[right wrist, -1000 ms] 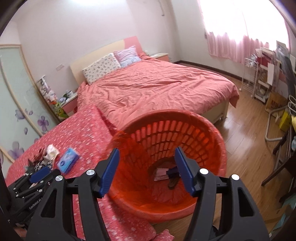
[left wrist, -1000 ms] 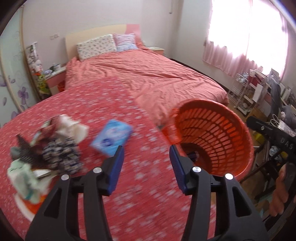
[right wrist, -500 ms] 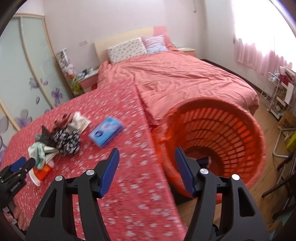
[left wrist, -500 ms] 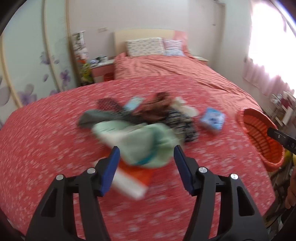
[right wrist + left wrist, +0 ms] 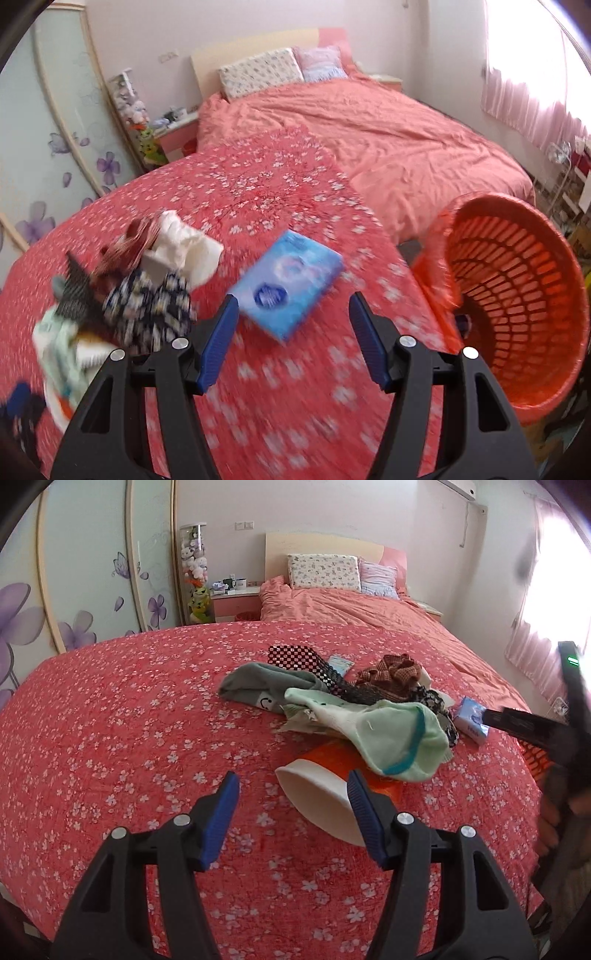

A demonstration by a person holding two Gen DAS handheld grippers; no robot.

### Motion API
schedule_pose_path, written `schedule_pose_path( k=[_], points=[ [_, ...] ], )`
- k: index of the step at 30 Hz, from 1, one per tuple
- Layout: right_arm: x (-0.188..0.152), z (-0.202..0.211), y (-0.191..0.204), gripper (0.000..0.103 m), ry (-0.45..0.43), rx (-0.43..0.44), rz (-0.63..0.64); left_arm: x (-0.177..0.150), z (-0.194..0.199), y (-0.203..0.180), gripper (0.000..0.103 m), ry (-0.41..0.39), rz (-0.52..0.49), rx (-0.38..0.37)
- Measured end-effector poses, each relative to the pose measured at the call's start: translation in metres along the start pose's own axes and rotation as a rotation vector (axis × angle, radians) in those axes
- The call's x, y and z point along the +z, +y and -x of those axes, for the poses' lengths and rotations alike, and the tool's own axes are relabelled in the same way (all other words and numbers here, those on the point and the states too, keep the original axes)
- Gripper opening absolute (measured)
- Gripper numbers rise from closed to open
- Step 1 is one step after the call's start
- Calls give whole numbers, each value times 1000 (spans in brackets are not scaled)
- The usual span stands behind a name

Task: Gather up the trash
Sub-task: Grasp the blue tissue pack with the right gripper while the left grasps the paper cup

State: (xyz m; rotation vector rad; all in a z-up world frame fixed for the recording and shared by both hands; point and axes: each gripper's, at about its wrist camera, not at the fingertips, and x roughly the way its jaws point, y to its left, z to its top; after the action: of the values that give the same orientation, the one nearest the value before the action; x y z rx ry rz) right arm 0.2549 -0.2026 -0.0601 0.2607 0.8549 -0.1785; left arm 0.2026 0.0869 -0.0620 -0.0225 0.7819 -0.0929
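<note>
A pile of socks and trash lies on the red flowered cloth (image 5: 110, 738). In the left wrist view an orange-and-white paper cup (image 5: 321, 794) lies on its side under a pale green sock (image 5: 391, 734); my left gripper (image 5: 291, 794) is open just before the cup's mouth. A blue tissue pack (image 5: 288, 282) lies beyond my open right gripper (image 5: 291, 317); it also shows in the left wrist view (image 5: 471, 720). The orange slatted basket (image 5: 517, 295) stands at the right edge of the cloth. Crumpled white paper (image 5: 181, 251) lies in the pile.
Grey (image 5: 266, 686), checkered (image 5: 310, 664), brown (image 5: 391, 675) and dark patterned (image 5: 147, 306) socks lie in the pile. A pink bed (image 5: 388, 140) with pillows is behind. A nightstand and flowered wardrobe doors (image 5: 74, 583) stand at the left. The right gripper's body (image 5: 535, 731) shows at the right.
My left gripper has swung from the basket to the pile and come close to the cup. My right gripper has swung left from the basket to the blue tissue pack.
</note>
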Motion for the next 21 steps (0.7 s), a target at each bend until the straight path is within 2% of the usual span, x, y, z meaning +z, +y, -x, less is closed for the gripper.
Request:
schedule_pose_path(
  k=[3,6,10,16,21],
  points=[
    [9,-21,7,68,40,-32,-33,1,0,1,61,-6,8,-8],
    [9,-35,9,70,72,-76,-43,0,1,0,61,-7,6,-16],
    [-2,-26,12,61,59,-67,3,-5,3,0,61,-10,-2,-36],
    [-31,1,5,60,58,-19,54,-14,2,-11,61,11,-7,-84],
    [-41,12,5,60,60,-11,74,-19,-2,-26,61,29,-20,-122]
  ],
)
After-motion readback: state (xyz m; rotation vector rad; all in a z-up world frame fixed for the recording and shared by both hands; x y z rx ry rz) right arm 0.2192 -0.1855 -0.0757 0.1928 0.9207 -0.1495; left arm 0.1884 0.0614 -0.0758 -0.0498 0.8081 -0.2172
